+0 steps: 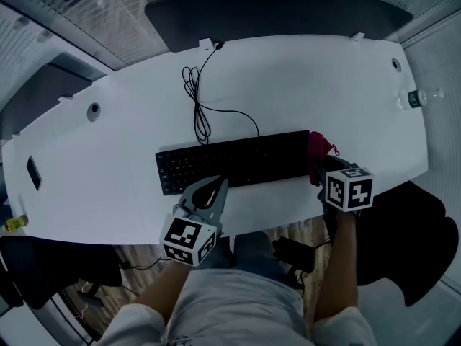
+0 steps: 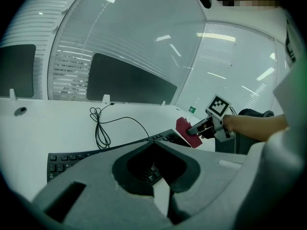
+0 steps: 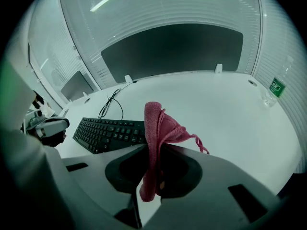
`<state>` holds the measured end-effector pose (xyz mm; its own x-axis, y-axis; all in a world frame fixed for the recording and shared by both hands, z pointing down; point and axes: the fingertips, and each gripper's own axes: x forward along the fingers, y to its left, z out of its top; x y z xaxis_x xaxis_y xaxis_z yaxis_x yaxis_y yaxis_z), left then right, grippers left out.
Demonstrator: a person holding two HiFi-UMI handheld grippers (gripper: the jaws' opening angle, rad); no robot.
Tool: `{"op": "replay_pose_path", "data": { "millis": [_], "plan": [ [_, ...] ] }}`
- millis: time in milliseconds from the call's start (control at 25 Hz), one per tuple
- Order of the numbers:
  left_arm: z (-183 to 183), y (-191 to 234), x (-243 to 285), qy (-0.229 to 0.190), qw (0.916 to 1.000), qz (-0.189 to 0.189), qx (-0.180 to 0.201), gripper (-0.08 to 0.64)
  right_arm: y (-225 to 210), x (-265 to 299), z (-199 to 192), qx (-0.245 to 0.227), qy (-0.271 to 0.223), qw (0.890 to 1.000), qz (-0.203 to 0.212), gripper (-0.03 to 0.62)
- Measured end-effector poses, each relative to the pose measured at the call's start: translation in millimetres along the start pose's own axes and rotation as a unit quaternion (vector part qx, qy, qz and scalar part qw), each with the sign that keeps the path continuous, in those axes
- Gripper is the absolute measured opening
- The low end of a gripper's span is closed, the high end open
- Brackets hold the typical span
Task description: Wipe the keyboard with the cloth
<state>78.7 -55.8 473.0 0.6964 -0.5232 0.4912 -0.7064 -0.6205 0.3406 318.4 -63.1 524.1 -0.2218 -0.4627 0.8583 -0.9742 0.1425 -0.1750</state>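
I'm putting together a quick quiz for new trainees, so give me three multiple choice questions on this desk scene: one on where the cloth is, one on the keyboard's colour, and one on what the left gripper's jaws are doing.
1. Where is the cloth?
A. Lying flat on the floor
B. Clamped in the right gripper, by the right end of the keyboard
C. In the left gripper

2. What colour is the keyboard?
A. White
B. Silver
C. Black

3. How do the left gripper's jaws stand?
A. Together, holding nothing
B. Shut on the cloth
C. Wide apart

Answers:
1. B, since the right gripper view shows the cloth pinched between its jaws.
2. C, since the keyboard is black in every view.
3. A, since the left gripper view shows the jaw tips meeting with nothing between them.
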Motion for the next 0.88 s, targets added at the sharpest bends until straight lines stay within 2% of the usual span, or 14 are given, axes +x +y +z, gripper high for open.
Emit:
{"op": "replay_pose_path", "data": {
  "millis": [160,440,880],
  "plan": [
    [-3,-1,5,0.006,1.0,0.005,-0.004,0.011,-11,6,-7,0.002,0.015,1.0,-0.002,0.061],
    [-4,2,4,0.005,0.9999,0.012,-0.008,0.011,-5,18,-11,0.004,0.027,1.0,0.009,0.061],
    [-11,17,-19,-0.003,0.9994,0.031,-0.015,0.011,32,27,-8,-0.004,0.028,0.999,0.033,0.061]
  ]
}}
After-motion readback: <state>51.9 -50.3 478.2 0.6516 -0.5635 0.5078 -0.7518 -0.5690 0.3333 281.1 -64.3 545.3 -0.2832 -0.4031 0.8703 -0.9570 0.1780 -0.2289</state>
